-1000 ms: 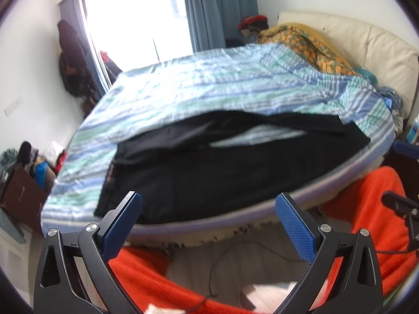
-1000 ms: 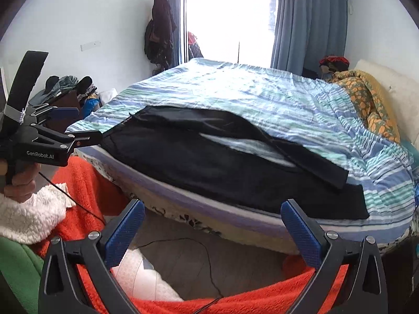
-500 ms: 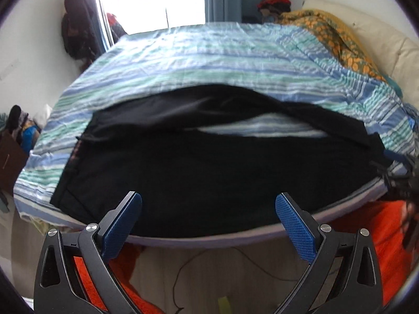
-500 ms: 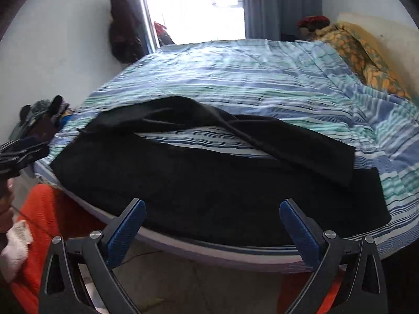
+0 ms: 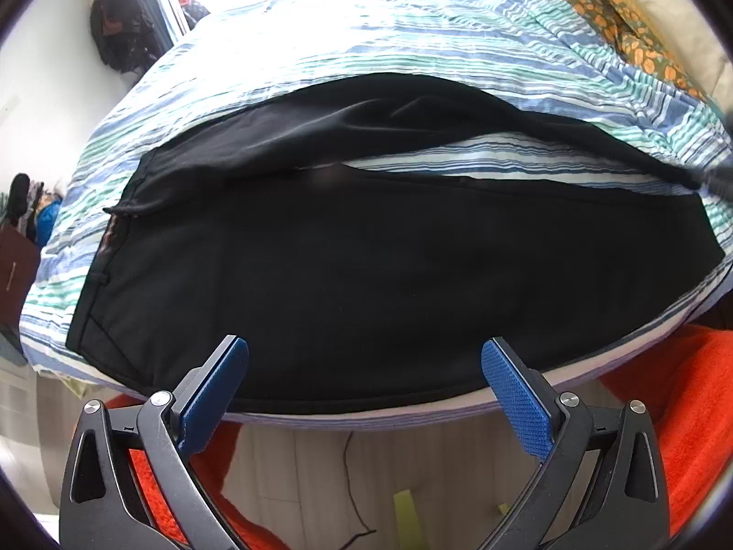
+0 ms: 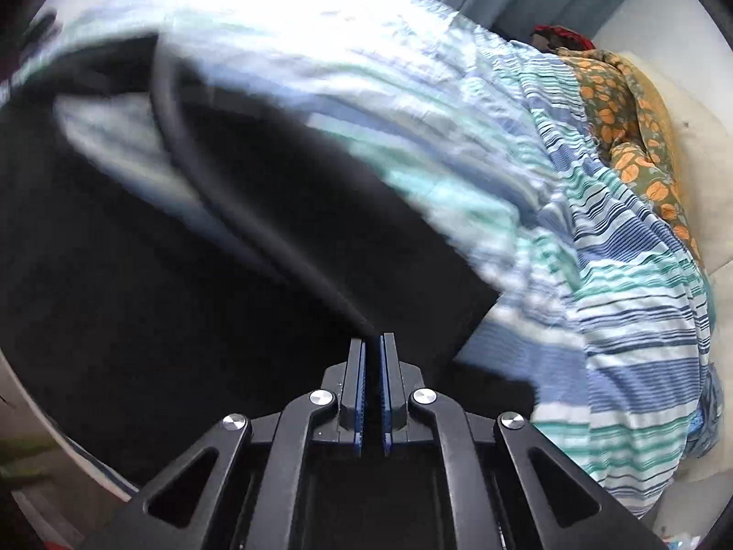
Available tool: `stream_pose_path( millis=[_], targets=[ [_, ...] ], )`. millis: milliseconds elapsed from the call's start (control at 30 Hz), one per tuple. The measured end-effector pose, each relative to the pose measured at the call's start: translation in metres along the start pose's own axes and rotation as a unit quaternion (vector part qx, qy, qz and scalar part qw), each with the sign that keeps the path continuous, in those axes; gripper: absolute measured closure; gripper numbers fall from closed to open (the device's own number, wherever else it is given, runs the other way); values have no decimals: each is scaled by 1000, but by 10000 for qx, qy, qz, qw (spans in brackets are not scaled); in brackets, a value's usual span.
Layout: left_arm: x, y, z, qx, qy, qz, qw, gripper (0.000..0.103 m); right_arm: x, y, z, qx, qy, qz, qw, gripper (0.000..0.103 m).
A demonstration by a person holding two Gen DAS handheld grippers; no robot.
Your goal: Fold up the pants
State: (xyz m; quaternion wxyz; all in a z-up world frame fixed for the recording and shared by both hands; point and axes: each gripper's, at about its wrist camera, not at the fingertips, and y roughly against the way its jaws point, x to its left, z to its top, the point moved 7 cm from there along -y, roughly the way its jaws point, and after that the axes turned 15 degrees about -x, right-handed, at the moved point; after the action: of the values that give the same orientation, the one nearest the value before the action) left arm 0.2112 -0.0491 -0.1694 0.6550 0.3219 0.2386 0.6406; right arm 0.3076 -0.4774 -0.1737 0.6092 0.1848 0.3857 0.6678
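Black pants (image 5: 366,252) lie spread across the near side of the striped bed cover (image 5: 366,36), waistband at the left and legs running right. The far leg is parted from the near one, so a strip of cover shows between them. My left gripper (image 5: 364,366) hangs open over the pants' near edge at the bed's rim, nothing between its blue pads. My right gripper (image 6: 371,343) is shut at the far leg's end, where a ridge of black cloth (image 6: 183,298) runs into its tips. In the left wrist view it shows as a blur (image 5: 714,178) at that tapered leg end.
An orange floral blanket (image 5: 609,13) and a cream headboard lie at the bed's far right. An orange-red fleece garment (image 5: 678,403) is below the bed edge, above a wooden floor with a thin cable (image 5: 352,481). Dark clothes (image 5: 114,32) hang by the window.
Both grippers dropped closer over the bed. The right one swung right to the far leg's end and went from wide open to shut; that leg end now tapers to a point.
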Motion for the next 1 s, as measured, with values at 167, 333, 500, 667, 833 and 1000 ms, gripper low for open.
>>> stream_pose_path(
  millis=[167,333,500,667,833,1000],
  targets=[
    [-12,-14,24,-124,34,-7,9999,1,-120,-30,109,-129,-1461,-39,9892,86],
    [-7,-29,29,-3,67,147,9999,1,-207,-93,106,160,-2196,-1196,9681,48],
    [0,-57,11,443,242,269,9984,1,-165,-139,44,11,-3887,299,9209,50],
    [-7,-70,4,684,371,137,9969,1,-119,-192,20,-14,-4922,884,8660,54],
    [-10,-73,2,702,206,256,9970,1,-141,-219,30,-234,-5568,677,8276,85],
    [13,-87,14,632,318,296,9971,1,-159,-179,43,-214,-4030,87,9149,87]
  ],
)
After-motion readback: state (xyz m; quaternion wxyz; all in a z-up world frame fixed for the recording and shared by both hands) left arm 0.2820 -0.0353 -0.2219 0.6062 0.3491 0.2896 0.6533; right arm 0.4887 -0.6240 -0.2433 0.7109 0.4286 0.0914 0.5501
